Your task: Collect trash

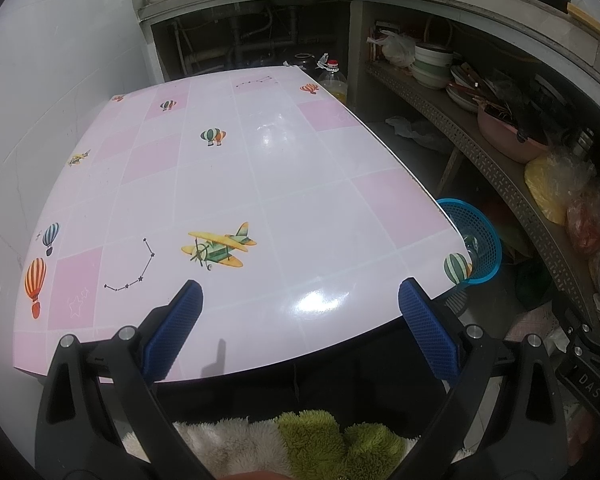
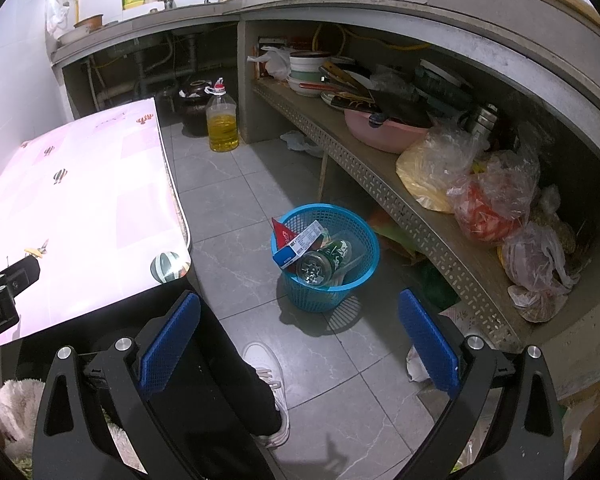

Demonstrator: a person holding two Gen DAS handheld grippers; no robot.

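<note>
1. One round blue plastic mesh basket [image 2: 327,264] stands on the grey tiled floor [image 2: 236,184], just beside the corner of the glossy pink-and-white checked table [image 1: 260,184].
2. The basket holds the collected trash: one clear glass jar with green print [image 2: 325,261], one blue-and-white flat carton [image 2: 298,245], one red wrapper [image 2: 281,232].
3. The left gripper [image 1: 300,304] hovers over the table's near edge, jaws spread wide, holding nothing.
4. The right gripper [image 2: 300,312] hangs above the floor near the basket, jaws spread wide, likewise empty.
5. One yellow oil bottle [image 2: 222,122] stands further back.

Left gripper [image 1: 300,320] and right gripper [image 2: 300,332] both hang empty, jaws spread wide.
</note>
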